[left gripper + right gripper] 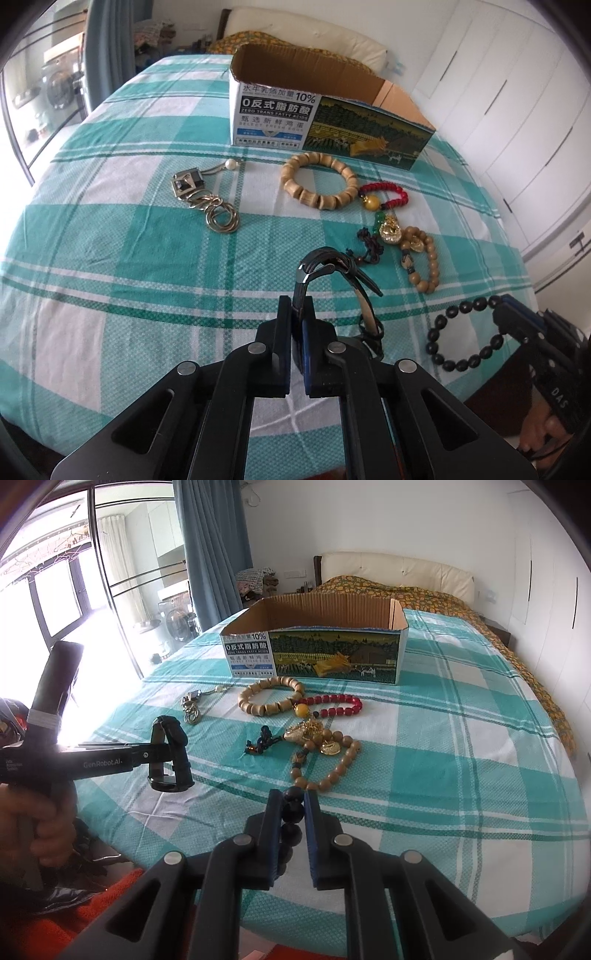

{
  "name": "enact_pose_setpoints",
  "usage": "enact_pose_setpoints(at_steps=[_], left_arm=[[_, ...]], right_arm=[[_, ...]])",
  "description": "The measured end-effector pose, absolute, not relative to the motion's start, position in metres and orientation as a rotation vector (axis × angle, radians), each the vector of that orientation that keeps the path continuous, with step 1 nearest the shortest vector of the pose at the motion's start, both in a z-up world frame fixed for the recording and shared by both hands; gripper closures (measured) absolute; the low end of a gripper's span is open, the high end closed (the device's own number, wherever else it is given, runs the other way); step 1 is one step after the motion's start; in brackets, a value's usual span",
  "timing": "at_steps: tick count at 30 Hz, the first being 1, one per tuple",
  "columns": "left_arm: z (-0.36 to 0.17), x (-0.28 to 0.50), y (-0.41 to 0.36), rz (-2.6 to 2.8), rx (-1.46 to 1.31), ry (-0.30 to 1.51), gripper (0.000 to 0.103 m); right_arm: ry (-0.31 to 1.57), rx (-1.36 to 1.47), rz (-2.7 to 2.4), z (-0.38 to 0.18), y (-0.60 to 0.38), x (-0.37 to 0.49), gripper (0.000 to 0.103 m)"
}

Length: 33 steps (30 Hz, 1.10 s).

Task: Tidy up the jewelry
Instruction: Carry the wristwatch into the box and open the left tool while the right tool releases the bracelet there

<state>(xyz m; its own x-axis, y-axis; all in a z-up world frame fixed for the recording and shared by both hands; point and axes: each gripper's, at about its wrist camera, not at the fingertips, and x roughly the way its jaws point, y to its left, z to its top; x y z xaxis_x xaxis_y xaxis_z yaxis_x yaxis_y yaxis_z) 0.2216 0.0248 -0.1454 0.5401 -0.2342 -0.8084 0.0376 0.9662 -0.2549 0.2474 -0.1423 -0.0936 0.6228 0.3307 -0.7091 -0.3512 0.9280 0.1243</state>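
My left gripper (295, 314) is shut on a black strap watch (332, 266) and holds it above the bed; it also shows in the right wrist view (171, 753). My right gripper (293, 801) is shut on a black bead bracelet (291, 823), which also shows in the left wrist view (461, 336). On the checked sheet lie a wooden bead bracelet (319, 181), a red bead bracelet (388, 192), a brown bead bracelet with gold charms (417, 254) and a gold chain piece (207, 199). An open cardboard box (332, 110) stands behind them.
The bed has a teal and white checked sheet (129, 258). A headboard and orange cover (424, 587) lie at the far end. White wardrobe doors (517, 92) stand to the right, glass doors and a blue curtain (207, 554) to the left.
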Motion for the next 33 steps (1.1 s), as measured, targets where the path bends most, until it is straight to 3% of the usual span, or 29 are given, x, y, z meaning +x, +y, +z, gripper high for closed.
enact_pose_setpoints(at_steps=[21,33], left_arm=[[-0.116,0.237,0.031,-0.150,-0.172,0.926,0.100],[-0.055,0.285,0.032,-0.180,-0.129,0.816,0.100]], right_arm=[[0.726,-0.012,0.405,-0.043,-0.156,0.270,0.091],[0.632,-0.041,0.440,0.005,-0.148,0.324,0.091]])
